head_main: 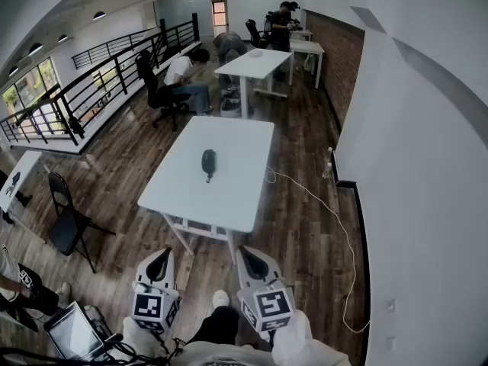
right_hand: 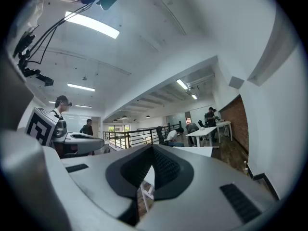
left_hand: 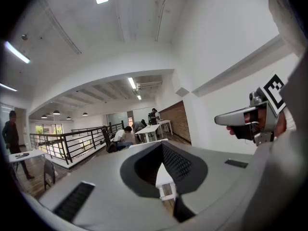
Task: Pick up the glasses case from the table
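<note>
The glasses case (head_main: 208, 162) is a small dark oval that lies near the middle of the white table (head_main: 229, 200), seen only in the head view. My left gripper (head_main: 160, 258) and right gripper (head_main: 251, 253) are held side by side over the wooden floor, short of the table's near edge and well apart from the case. Both point toward the table. In the left gripper view the jaws (left_hand: 161, 145) meet at their tips with nothing between them, and the right gripper (left_hand: 240, 117) shows beside them. The right gripper (right_hand: 153, 147) looks shut and empty too.
A black folding chair (head_main: 69, 218) stands left of the table. A white cable (head_main: 336, 221) trails over the floor on the right, near a bottle (head_main: 329, 162) by the wall. Further back are another white table (head_main: 255, 61), seated people and a black railing (head_main: 99, 90). A laptop (head_main: 72, 332) sits at lower left.
</note>
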